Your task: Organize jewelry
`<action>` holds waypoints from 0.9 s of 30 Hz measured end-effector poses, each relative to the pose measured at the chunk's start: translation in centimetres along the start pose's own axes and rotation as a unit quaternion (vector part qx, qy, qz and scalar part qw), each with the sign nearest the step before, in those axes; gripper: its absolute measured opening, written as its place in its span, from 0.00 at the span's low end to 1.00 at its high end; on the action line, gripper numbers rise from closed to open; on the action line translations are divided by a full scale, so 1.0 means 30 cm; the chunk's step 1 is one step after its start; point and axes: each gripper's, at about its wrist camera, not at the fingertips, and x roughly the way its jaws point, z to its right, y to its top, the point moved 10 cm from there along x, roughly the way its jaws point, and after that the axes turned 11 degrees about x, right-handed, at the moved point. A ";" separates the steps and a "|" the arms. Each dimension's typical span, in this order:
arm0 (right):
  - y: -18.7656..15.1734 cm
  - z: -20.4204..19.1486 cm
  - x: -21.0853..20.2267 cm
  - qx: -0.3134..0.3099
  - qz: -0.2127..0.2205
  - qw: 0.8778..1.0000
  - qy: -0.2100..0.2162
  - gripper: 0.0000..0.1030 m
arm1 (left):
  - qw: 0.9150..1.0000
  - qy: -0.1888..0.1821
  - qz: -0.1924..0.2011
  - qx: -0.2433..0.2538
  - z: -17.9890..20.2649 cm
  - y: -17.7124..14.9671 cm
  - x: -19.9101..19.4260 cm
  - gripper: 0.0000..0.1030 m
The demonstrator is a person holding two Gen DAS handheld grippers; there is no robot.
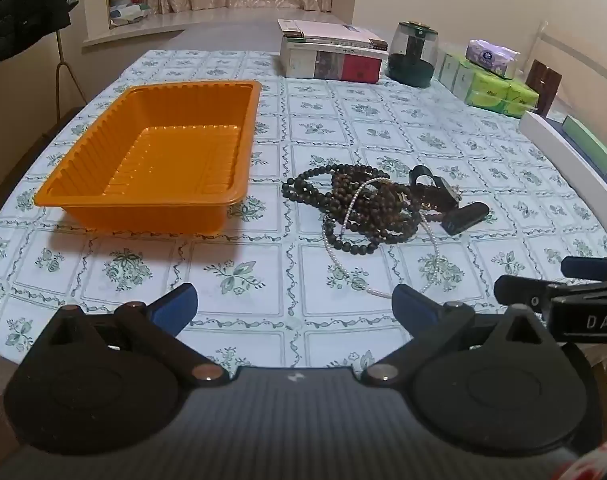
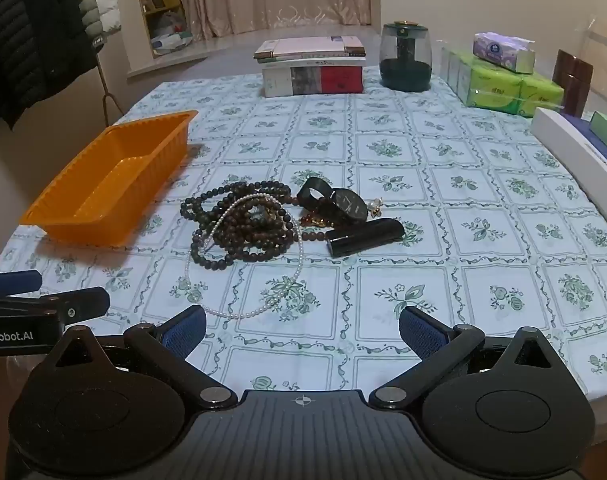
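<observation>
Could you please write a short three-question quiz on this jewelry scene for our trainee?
1. True or false: the orange tray already holds jewelry.
2. Which lies nearest the black tube? A) watch B) books C) tissue packs
3. Fill in: the white pearl necklace trails from the dark bead pile toward the ____ claw.

Key:
1. False; the tray is empty.
2. A.
3. Right; its open jaws sit just short of the strand. The left claw is open too.
</observation>
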 end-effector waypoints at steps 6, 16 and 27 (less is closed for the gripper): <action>0.000 0.009 0.002 -0.002 0.004 1.000 -0.009 0.99 | 1.000 -0.005 0.002 0.001 0.015 -0.011 -0.004 0.99; -0.008 0.004 0.004 0.001 0.002 1.000 -0.005 0.99 | 1.000 -0.008 0.001 0.000 0.017 -0.001 -0.009 0.99; -0.011 0.008 0.005 0.000 0.003 1.000 -0.005 0.99 | 1.000 -0.008 0.002 0.002 0.023 -0.008 0.002 0.99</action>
